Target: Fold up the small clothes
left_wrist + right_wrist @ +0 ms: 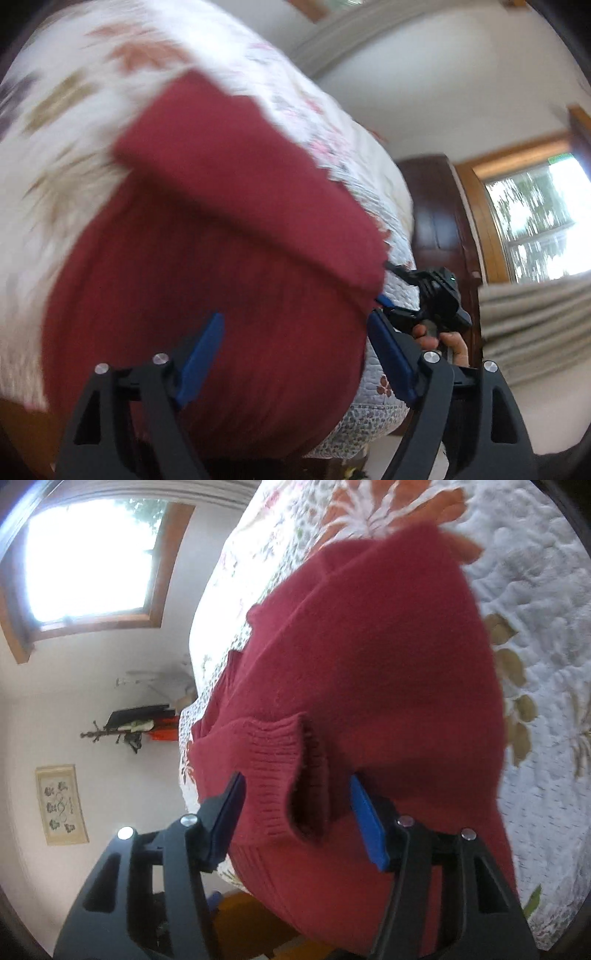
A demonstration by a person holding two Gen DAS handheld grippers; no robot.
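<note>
A dark red knitted sweater (pixel 207 236) lies on the quilted bed, with one layer folded over across its upper part. My left gripper (pixel 295 343) is open low over the near part of the sweater, its blue pads wide apart with red cloth between them. In the right wrist view the sweater (pixel 388 657) fills the middle, and a ribbed sleeve cuff (pixel 280 768) lies curled between the blue pads. My right gripper (pixel 297 812) is open around that cuff. The left wrist view also shows the right gripper (pixel 391 291) at the sweater's right edge, held by a hand (pixel 439 339).
A white floral quilt (pixel 74 110) covers the bed (pixel 535 627). Dark wooden furniture (pixel 436 221), a window (pixel 543 221) and grey curtains (pixel 535 325) stand beyond the bed's right side. In the right wrist view there are another window (pixel 88 557), a wall rack (pixel 133 727) and a framed picture (pixel 61 805).
</note>
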